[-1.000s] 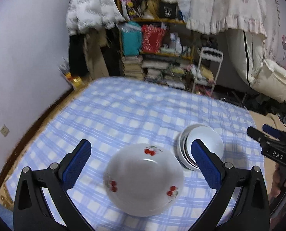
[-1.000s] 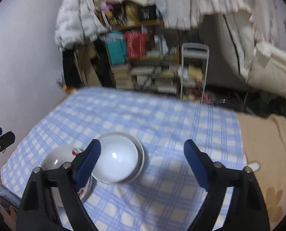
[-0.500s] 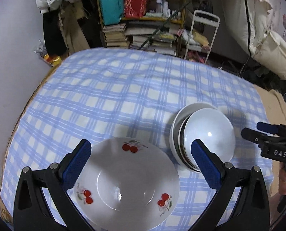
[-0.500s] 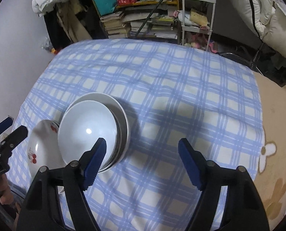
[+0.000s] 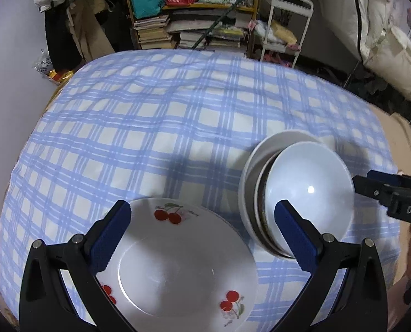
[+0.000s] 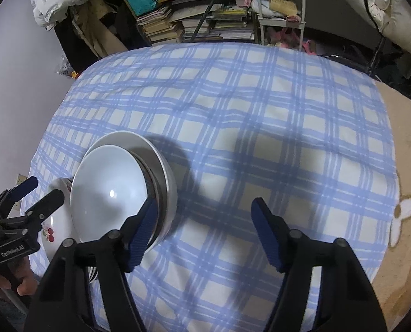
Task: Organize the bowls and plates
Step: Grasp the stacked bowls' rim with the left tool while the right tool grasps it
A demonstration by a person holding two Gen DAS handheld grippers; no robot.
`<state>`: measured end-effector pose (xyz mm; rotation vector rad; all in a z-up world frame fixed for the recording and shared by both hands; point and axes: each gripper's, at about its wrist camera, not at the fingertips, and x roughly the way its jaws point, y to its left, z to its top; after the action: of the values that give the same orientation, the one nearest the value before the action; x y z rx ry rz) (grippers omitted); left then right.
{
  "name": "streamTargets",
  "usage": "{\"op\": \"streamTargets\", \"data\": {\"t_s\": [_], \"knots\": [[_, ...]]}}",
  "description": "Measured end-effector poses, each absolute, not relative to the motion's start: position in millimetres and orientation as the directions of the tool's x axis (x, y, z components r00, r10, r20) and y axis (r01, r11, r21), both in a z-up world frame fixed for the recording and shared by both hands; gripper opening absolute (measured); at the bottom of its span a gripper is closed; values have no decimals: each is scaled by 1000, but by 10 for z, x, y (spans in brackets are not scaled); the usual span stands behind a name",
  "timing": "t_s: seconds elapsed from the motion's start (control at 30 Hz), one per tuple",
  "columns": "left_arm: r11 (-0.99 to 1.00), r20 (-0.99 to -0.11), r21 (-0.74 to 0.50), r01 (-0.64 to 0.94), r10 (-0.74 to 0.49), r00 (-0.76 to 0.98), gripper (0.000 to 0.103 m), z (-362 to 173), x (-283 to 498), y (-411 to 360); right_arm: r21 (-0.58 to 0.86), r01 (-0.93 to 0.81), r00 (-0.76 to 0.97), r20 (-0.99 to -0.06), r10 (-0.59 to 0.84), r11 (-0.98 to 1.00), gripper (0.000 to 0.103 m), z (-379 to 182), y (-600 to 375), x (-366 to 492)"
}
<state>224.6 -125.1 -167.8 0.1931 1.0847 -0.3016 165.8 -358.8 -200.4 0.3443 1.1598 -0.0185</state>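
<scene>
A white plate with red cherries (image 5: 177,265) lies on the blue checked cloth near the front edge. My left gripper (image 5: 202,229) is open right above it, holding nothing. To the plate's right stands a stack of white bowls (image 5: 305,191), the top one tilted. In the right wrist view the bowl stack (image 6: 114,191) is at the left and the cherry plate (image 6: 59,221) is partly hidden behind it. My right gripper (image 6: 205,235) is open and empty, its left finger next to the stack.
The blue checked cloth (image 5: 150,127) covers a table or bed. A shelf of books and bags (image 5: 188,19) and a white cart (image 5: 285,27) stand beyond the far edge. A beige flowered blanket (image 6: 404,182) lies at the right.
Both grippers have moved forward and lower toward the dishes, so plate and bowl stack appear larger. The dishes have not moved on the cloth.
</scene>
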Motion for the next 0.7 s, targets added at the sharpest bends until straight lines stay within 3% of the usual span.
{"op": "streamTargets", "data": {"t_s": [0.1,0.7], "knots": [[941,-895,-5,337,-155,419,102,-1713,2271,-1259,292,178,384,-900,207,940,63,-2074,-3574,1695],[951,-921,-65,302,-173,349,102,-1804,2561,-1121,336,188,378,-892,248,923,60,-2157,-3607,1738]]}}
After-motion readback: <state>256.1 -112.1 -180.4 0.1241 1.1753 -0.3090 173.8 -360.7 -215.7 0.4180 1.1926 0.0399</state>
